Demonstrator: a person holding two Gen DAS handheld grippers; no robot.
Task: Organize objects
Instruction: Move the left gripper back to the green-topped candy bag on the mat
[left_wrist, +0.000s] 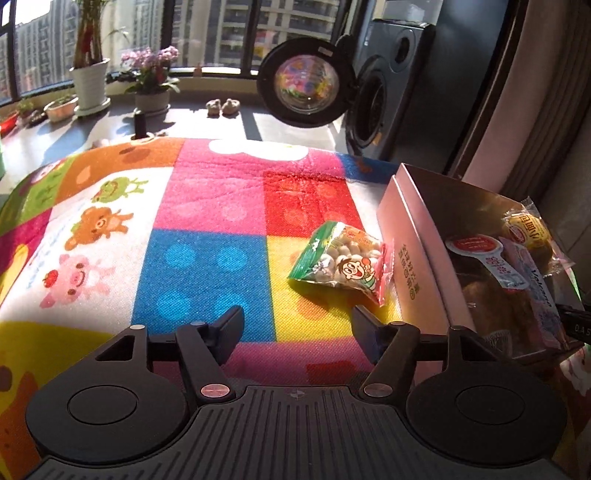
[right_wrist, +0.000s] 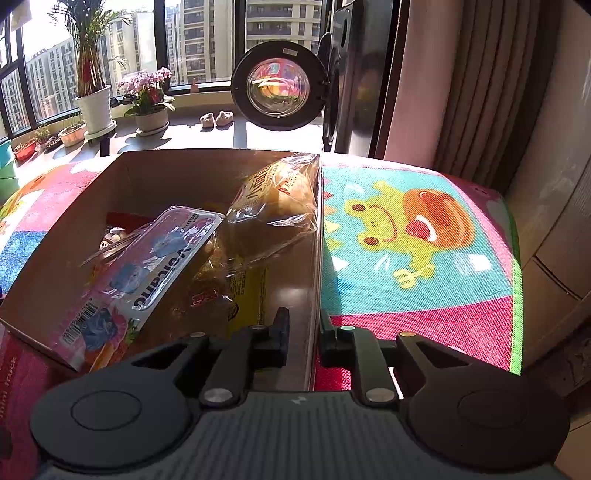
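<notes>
A green snack bag (left_wrist: 341, 260) with a cartoon face lies on the colourful play mat (left_wrist: 207, 236), touching the left wall of a pink cardboard box (left_wrist: 410, 240). My left gripper (left_wrist: 298, 325) is open and empty, just in front of the bag. The box (right_wrist: 74, 236) holds several packets: a pink-blue Volcano pack (right_wrist: 147, 266) and a wrapped bread bun (right_wrist: 280, 195). My right gripper (right_wrist: 303, 332) straddles the box's right wall (right_wrist: 314, 258), one finger inside, one outside, shut on it.
A washing machine (left_wrist: 373, 110) with its round door (left_wrist: 303, 81) open stands beyond the mat. Potted plants (left_wrist: 88, 74) and small shoes (left_wrist: 223, 107) sit by the window. A curtain (right_wrist: 480, 92) hangs at the right.
</notes>
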